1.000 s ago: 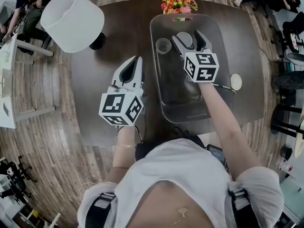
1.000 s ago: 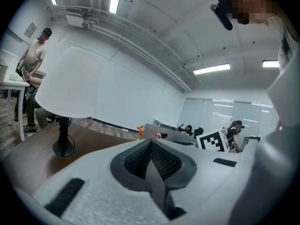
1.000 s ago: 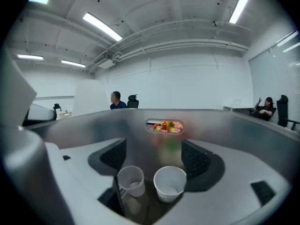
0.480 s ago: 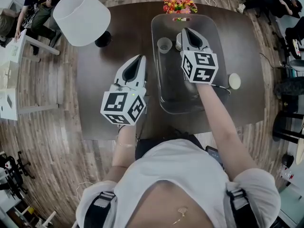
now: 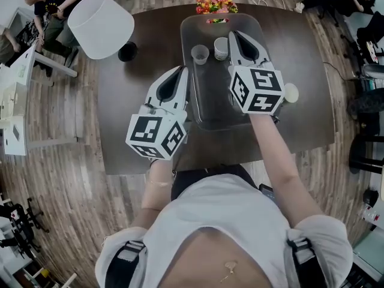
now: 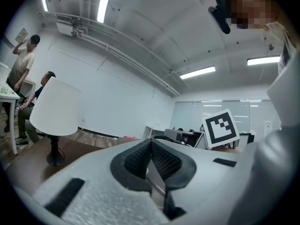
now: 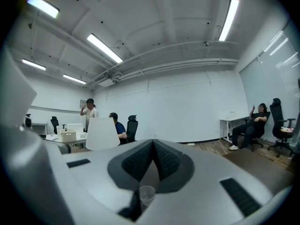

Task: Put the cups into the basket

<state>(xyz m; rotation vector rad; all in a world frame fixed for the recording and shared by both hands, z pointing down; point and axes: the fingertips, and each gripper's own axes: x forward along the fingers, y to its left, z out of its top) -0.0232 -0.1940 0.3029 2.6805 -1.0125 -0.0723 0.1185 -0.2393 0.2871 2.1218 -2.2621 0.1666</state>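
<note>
Head view shows flowers [image 5: 215, 2] beyond basket [image 5: 210, 98], lamp [image 5: 101, 26] left.

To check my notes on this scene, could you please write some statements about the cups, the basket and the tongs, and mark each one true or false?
1. A clear plastic cup and a white cup stand inside the translucent grey basket. True.
2. The right tongs hold the white cup. False: they are shut and empty.
3. The left tongs are shut with nothing between them. True.
4. The white table lamp stands inside the basket. False: it stands on the dark brown table, left of the basket.
</note>
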